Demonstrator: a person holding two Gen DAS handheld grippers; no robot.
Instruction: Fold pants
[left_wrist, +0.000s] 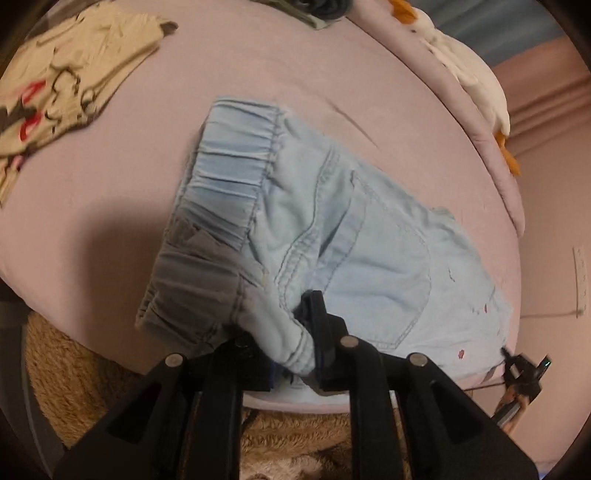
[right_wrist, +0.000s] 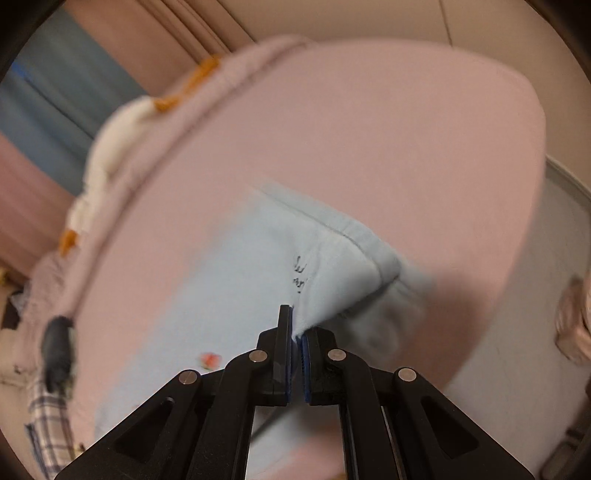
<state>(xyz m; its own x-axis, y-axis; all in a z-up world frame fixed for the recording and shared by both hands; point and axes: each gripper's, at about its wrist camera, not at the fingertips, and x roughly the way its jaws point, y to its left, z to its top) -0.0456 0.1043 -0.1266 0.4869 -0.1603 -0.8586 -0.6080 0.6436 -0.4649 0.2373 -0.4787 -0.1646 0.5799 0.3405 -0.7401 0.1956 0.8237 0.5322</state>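
— Fingers (left_wrist: 319, 325) of the left gripper (left_wrist: 291, 354): what are they doing?

— Clenched on the pants (left_wrist: 332, 229). A rolled fold of light blue denim is pinched between the two black fingers, at about 6 o'clock in the left wrist view.

— And the right gripper (right_wrist: 296, 332)?

— Its fingers (right_wrist: 284, 332) are nearly together, with a thin edge of the same pale cloth caught between the blue pads. So it grips the pants (right_wrist: 258, 288) too. That view is blurred, so finer detail is lost.

— Where do the pants lie?

— On the bed (left_wrist: 258, 74), over a pink sheet, near its front edge. In the left wrist view the gathered elastic waistband (left_wrist: 229, 166) points toward 10 o'clock, and the seat with its back pocket (left_wrist: 391, 266) spreads toward 4 o'clock. Part of the waistband near the gripper sits in shadow and looks grey.

— Flat or lifted?

— Mostly flat on the sheet; the gripped fold rises off it at the fingers. In the right wrist view a corner of cloth is doubled over at about 2 o'clock from the fingers.

— Anything else around?

— A cream printed garment (left_wrist: 62, 85) lies at 10 o'clock on the bed, well apart from the pants. A white plush goose (left_wrist: 469, 74) with an orange beak rests along the far edge at 2 o'clock. A fuzzy tan rug (left_wrist: 74, 369) shows below the bed at 7 o'clock. The right gripper's tip (left_wrist: 524, 373) peeks in at 4 o'clock.
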